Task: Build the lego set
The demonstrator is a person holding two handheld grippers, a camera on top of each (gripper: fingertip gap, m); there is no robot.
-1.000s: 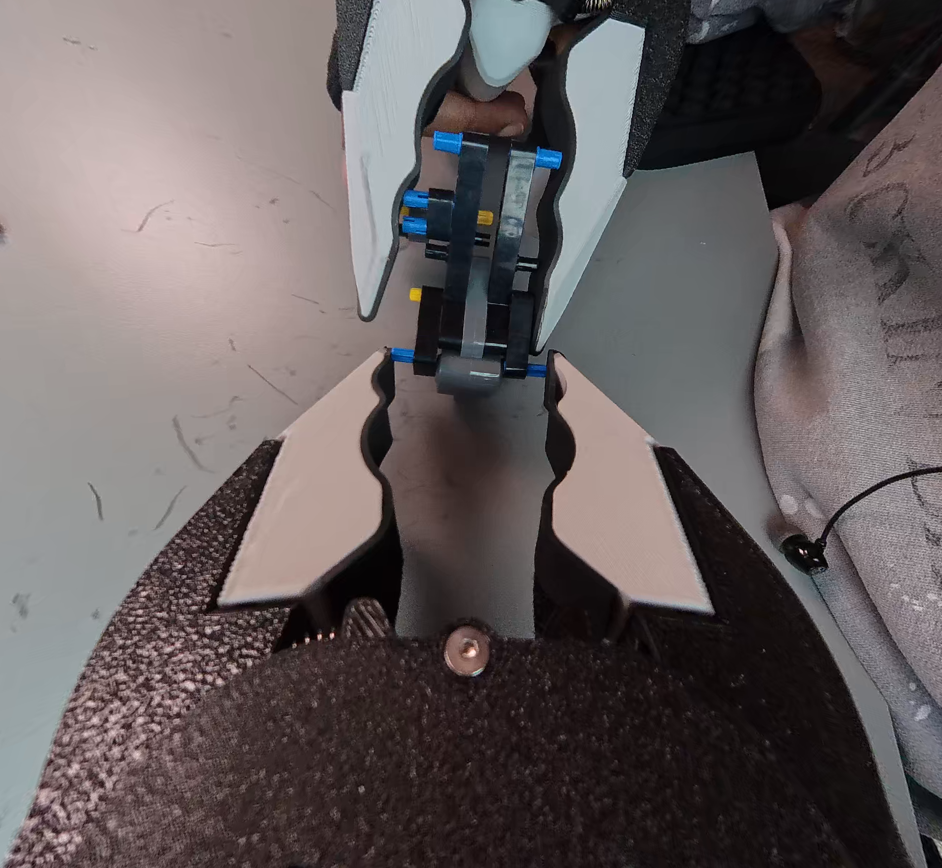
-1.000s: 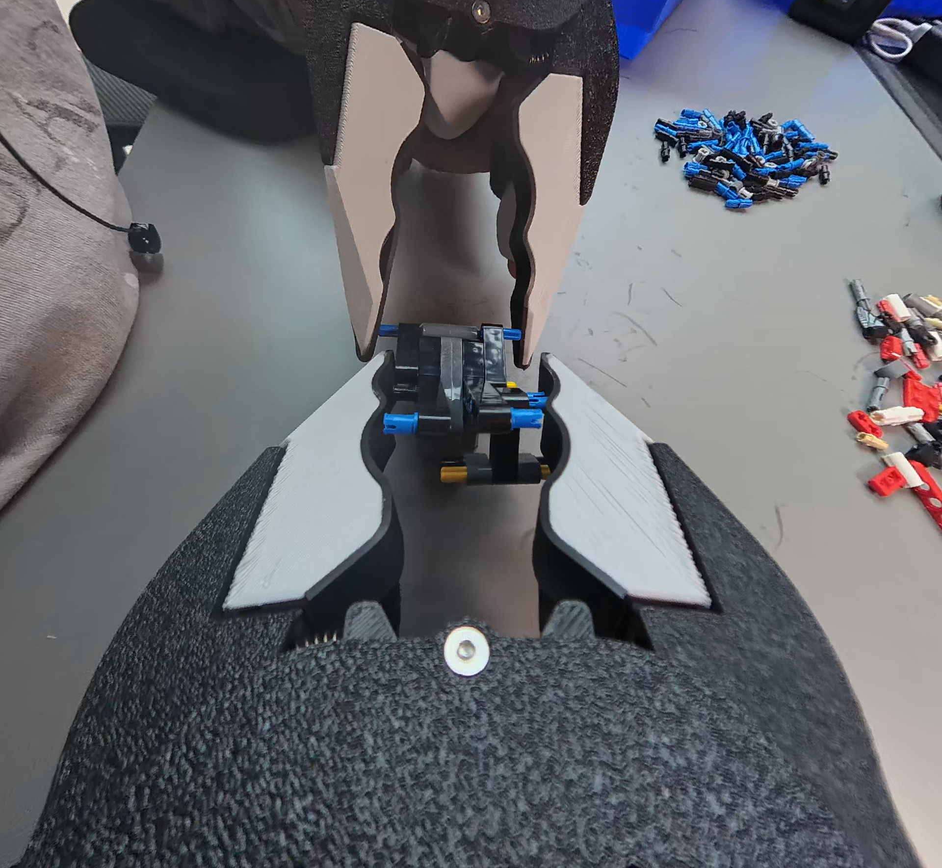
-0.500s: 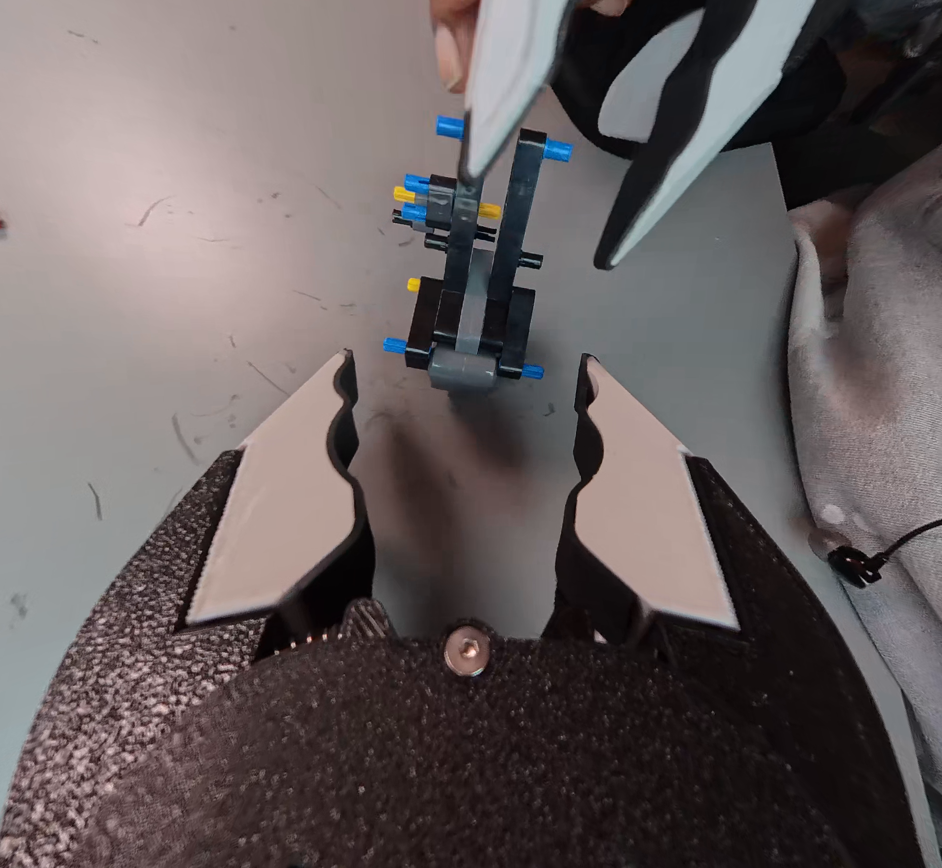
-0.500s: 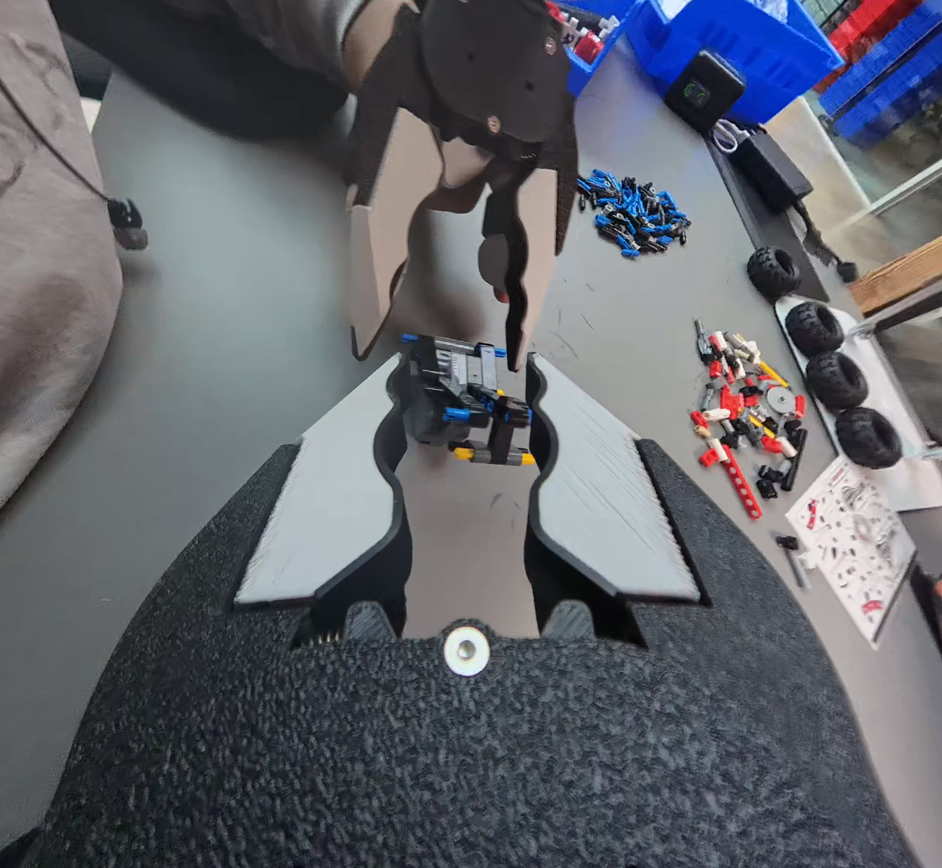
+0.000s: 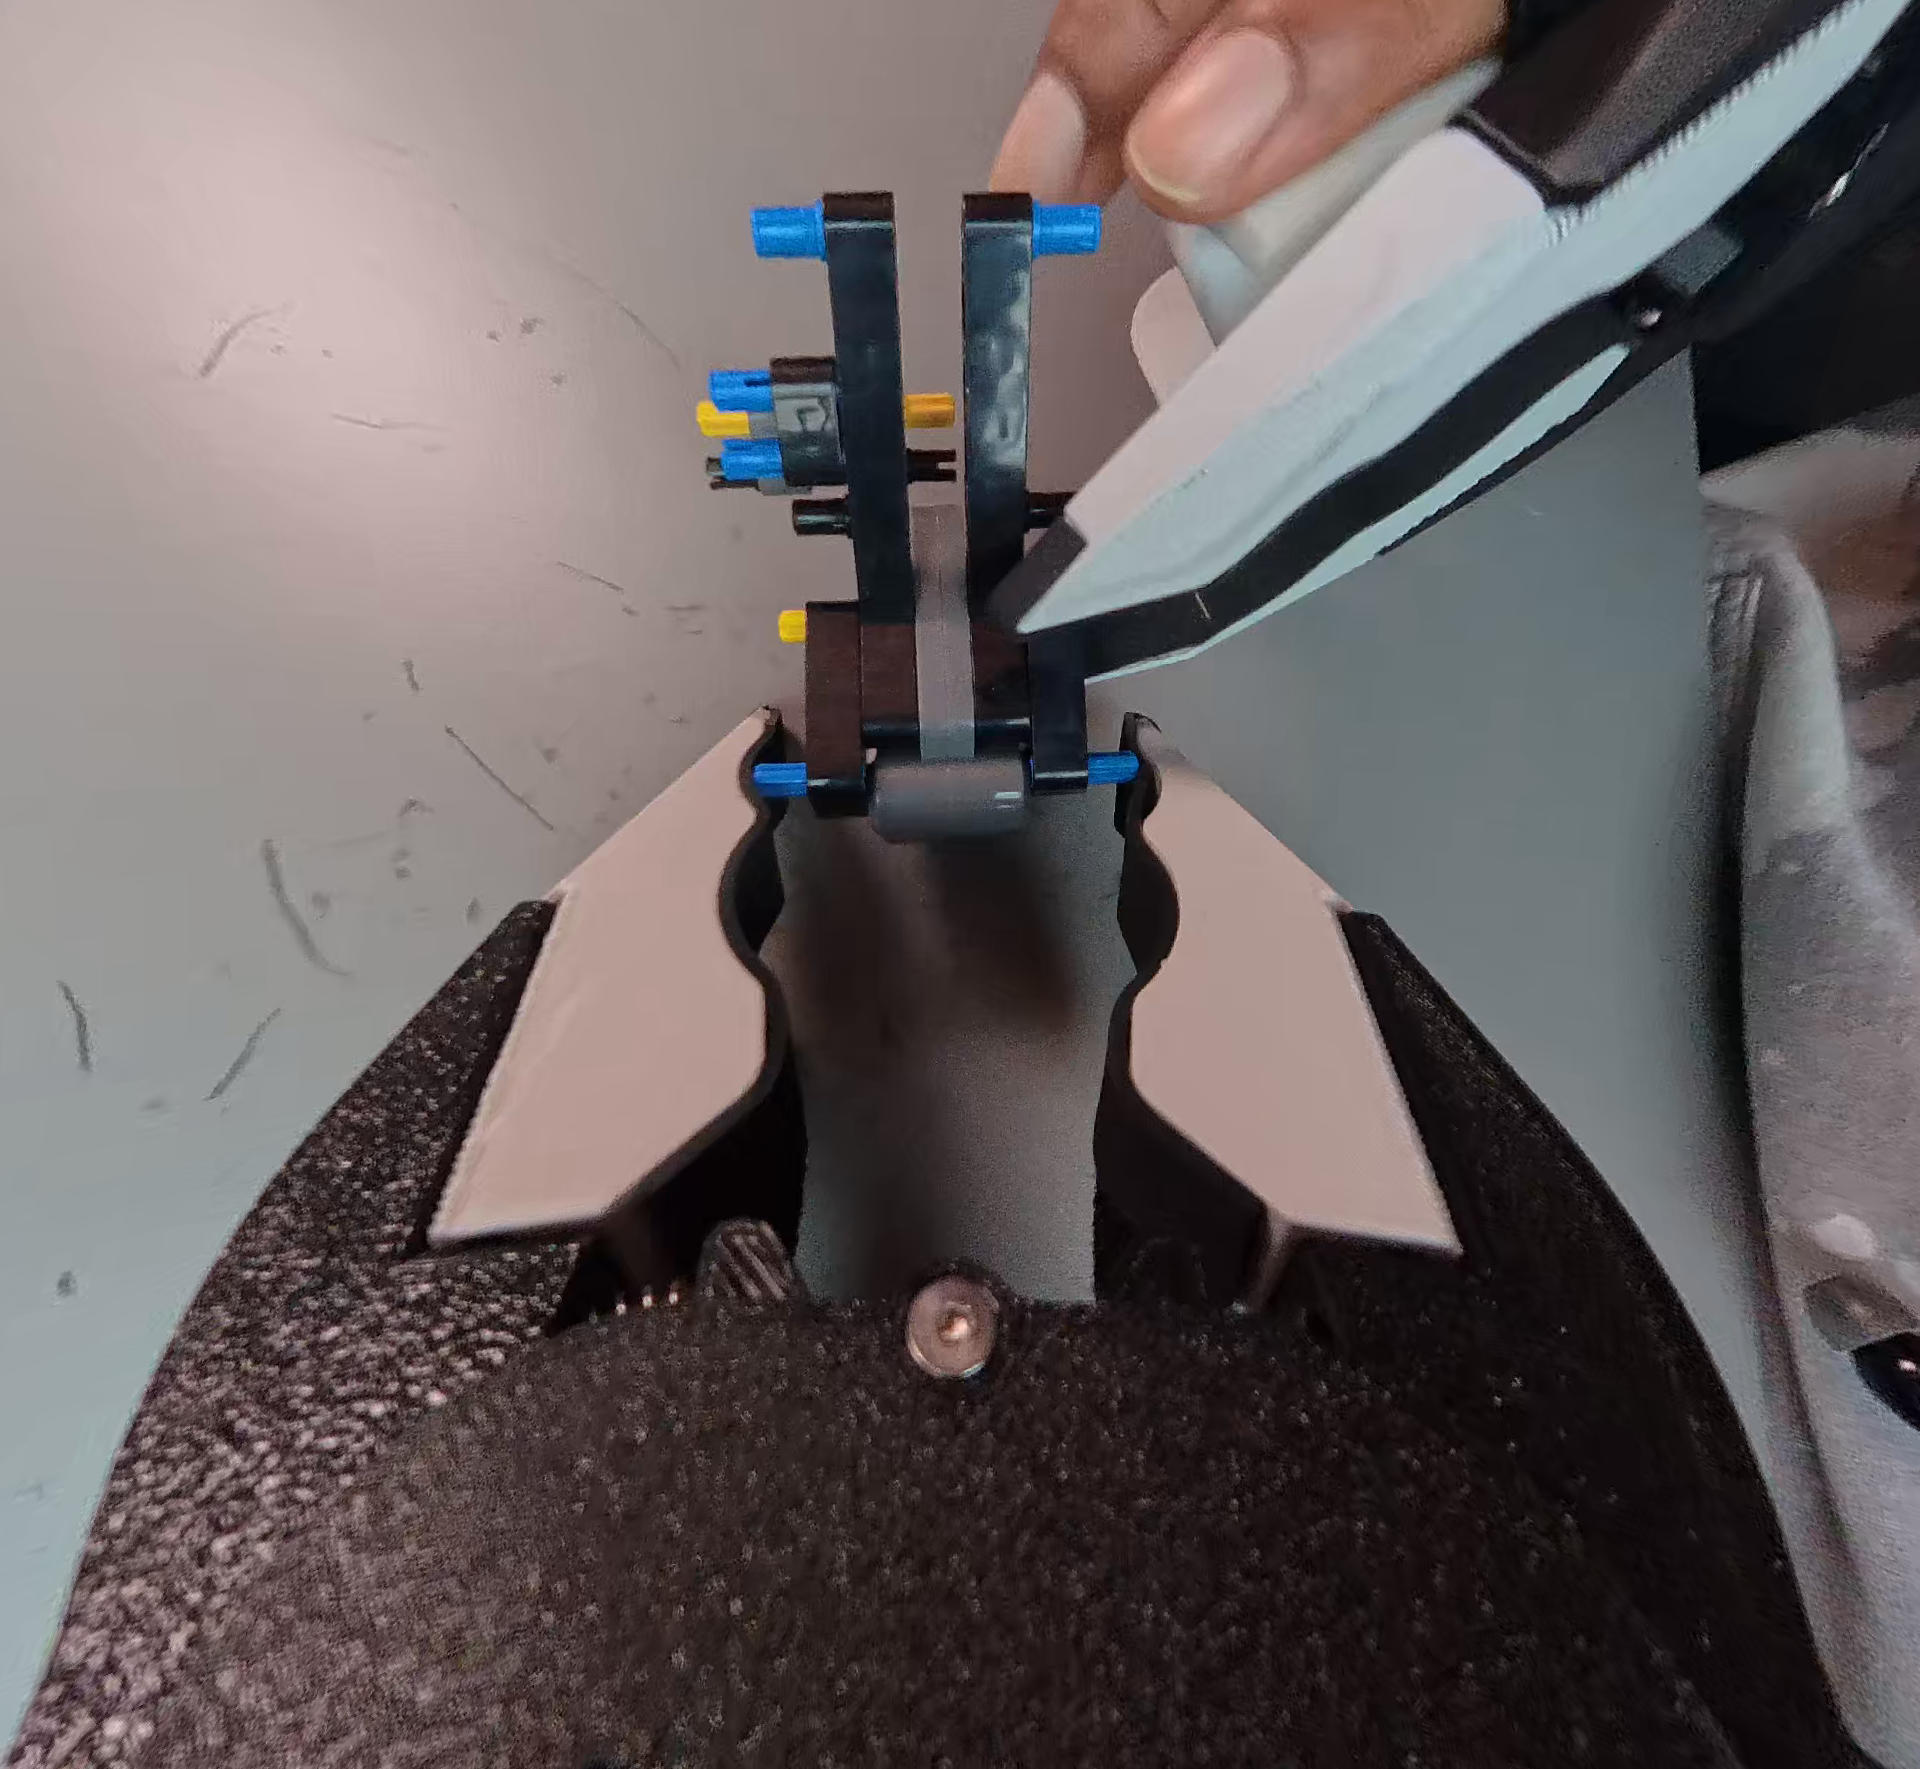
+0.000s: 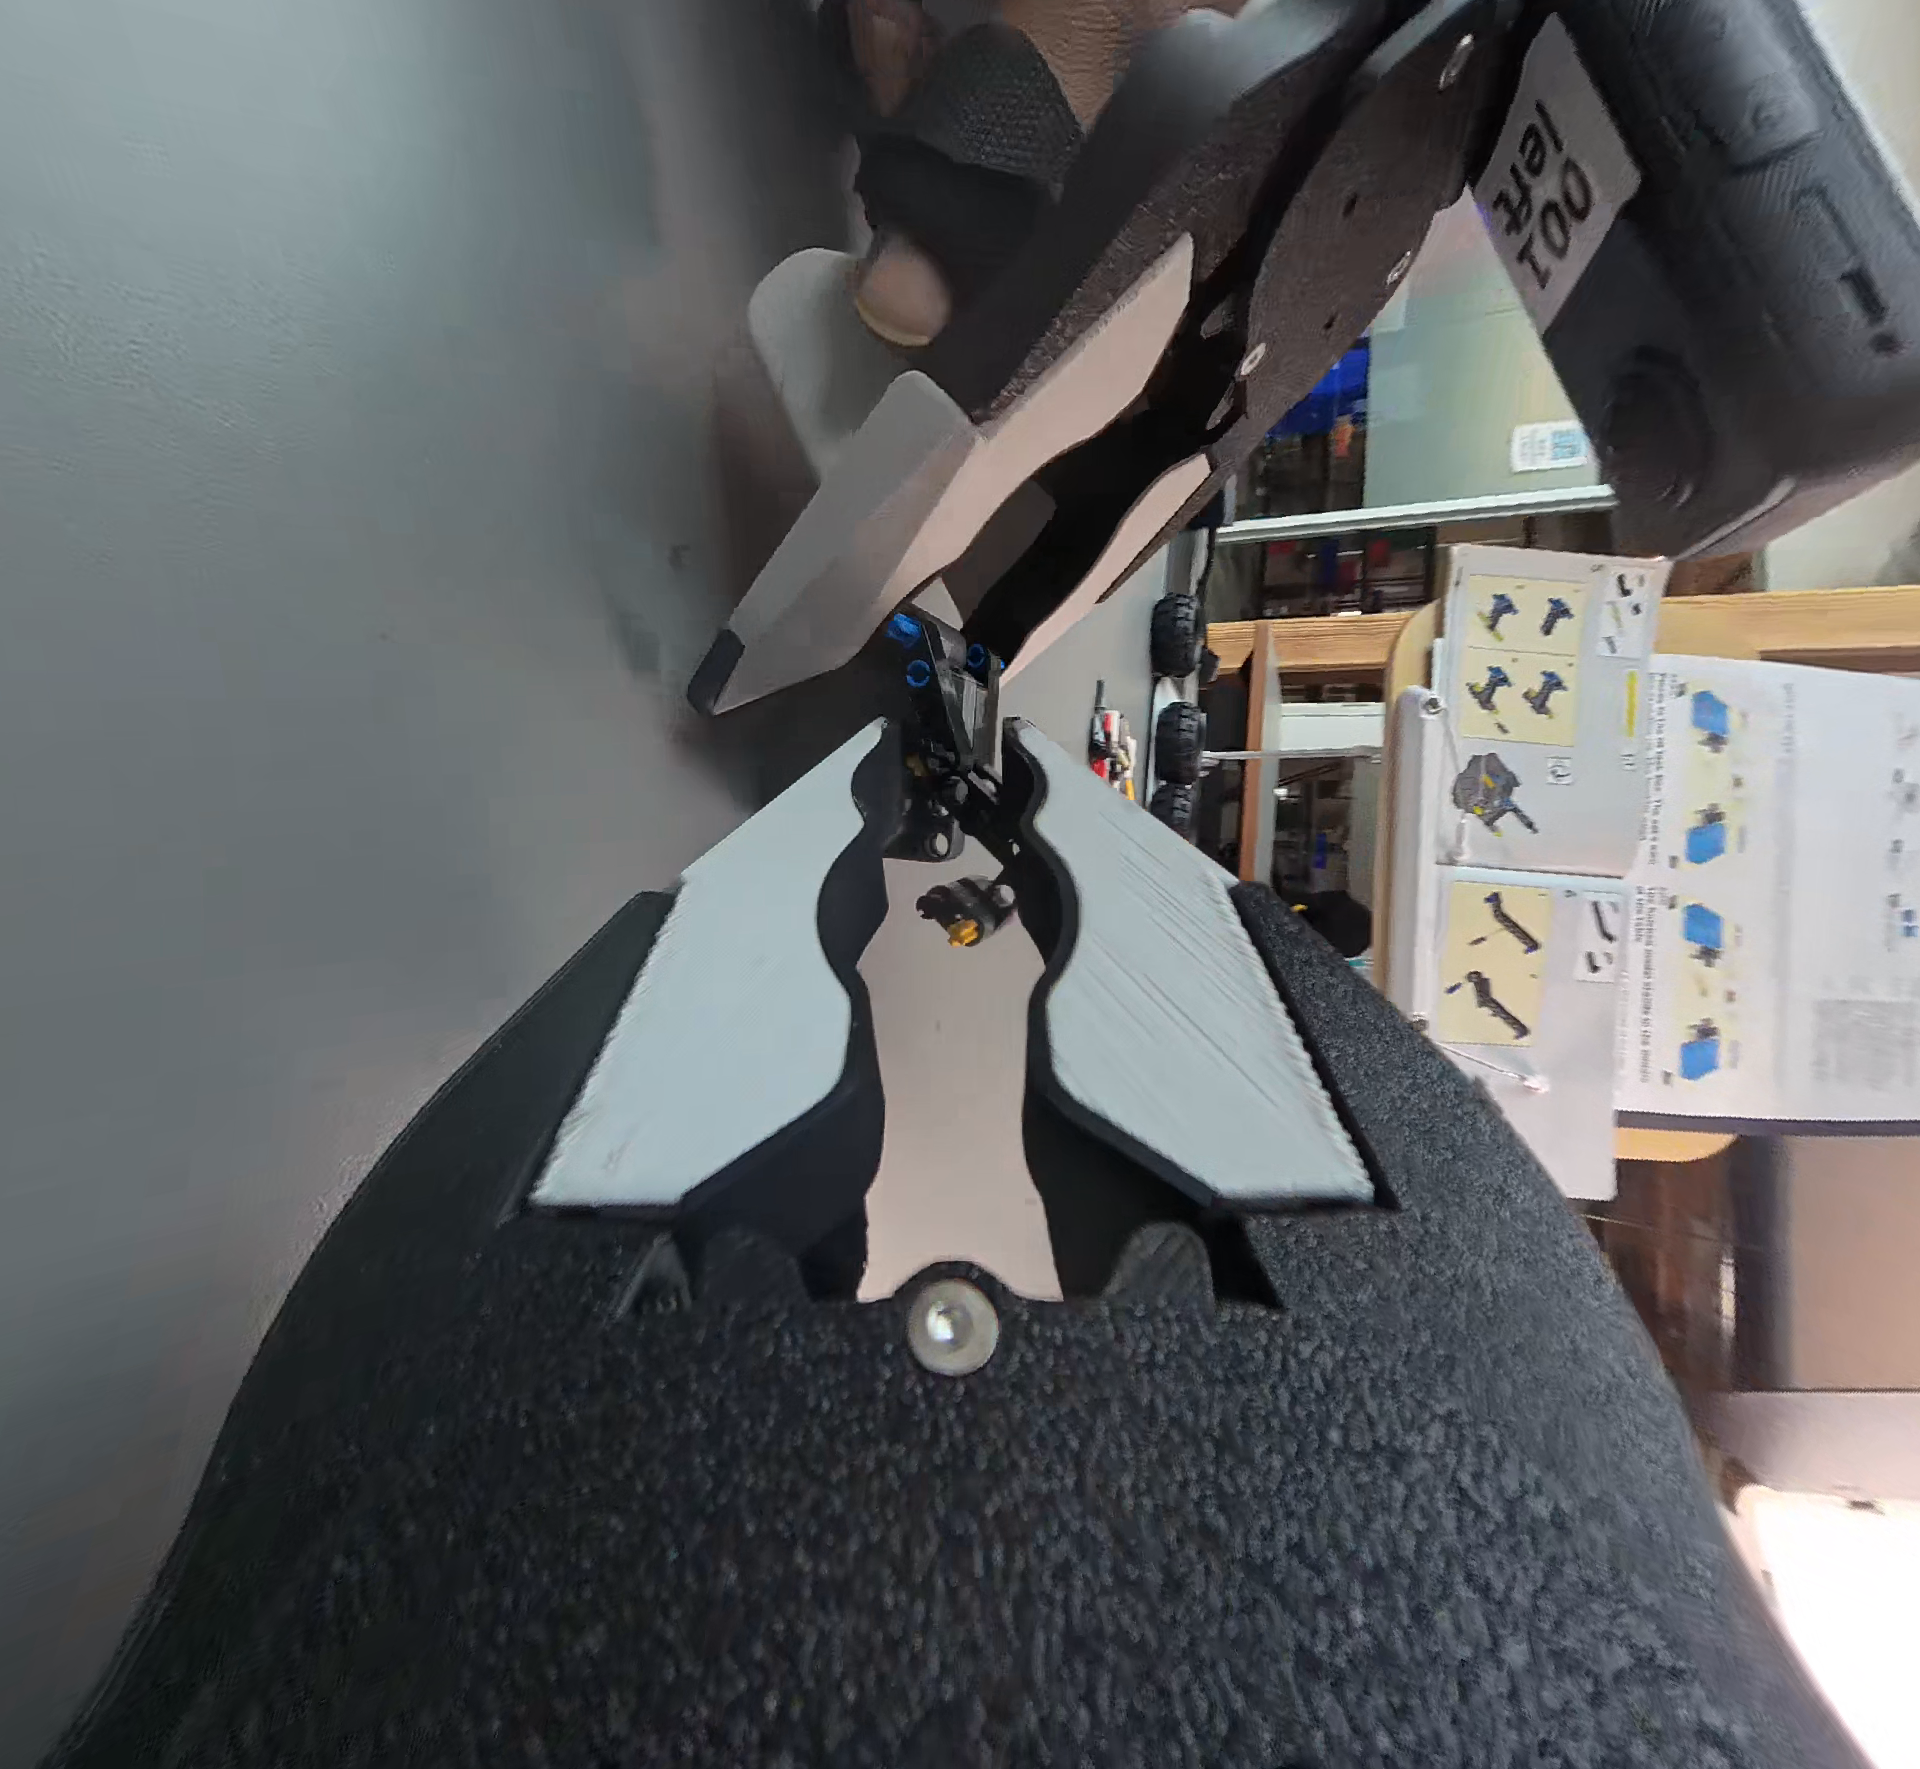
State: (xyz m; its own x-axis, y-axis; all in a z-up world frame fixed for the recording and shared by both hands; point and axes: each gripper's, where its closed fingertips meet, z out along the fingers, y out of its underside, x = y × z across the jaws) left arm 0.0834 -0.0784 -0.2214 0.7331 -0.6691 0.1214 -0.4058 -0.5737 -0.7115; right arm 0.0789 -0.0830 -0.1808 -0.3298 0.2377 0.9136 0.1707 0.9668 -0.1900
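Note:
The lego assembly (image 5: 940,680) is two long black beams with a grey piece between them and blue, yellow and black pins sticking out sideways. My left gripper (image 5: 951,748) is shut on its near end, with both fingertips against the blue pins. My right gripper (image 5: 1029,613) comes in from the upper right, rolled on its side, with its tip on the right-hand beam. In the right wrist view my right gripper (image 6: 948,737) is shut on the assembly (image 6: 940,711). The left gripper (image 6: 883,659) reaches it from the upper right. The assembly is held above the grey table (image 5: 312,369).
A person's hand (image 5: 1195,57) holds the right gripper. Grey cloth (image 5: 1818,888) lies along the table's right side. In the rolled right wrist view, instruction sheets (image 6: 1538,784), black tyres (image 6: 1174,639) and wooden shelving (image 6: 1309,639) stand behind. Only a small space, under 4 cm, lies between the two pairs of fingers.
My left gripper has closed from wide open onto the assembly's near end. My right gripper has rolled onto its side and swung to the assembly's right, still holding it.

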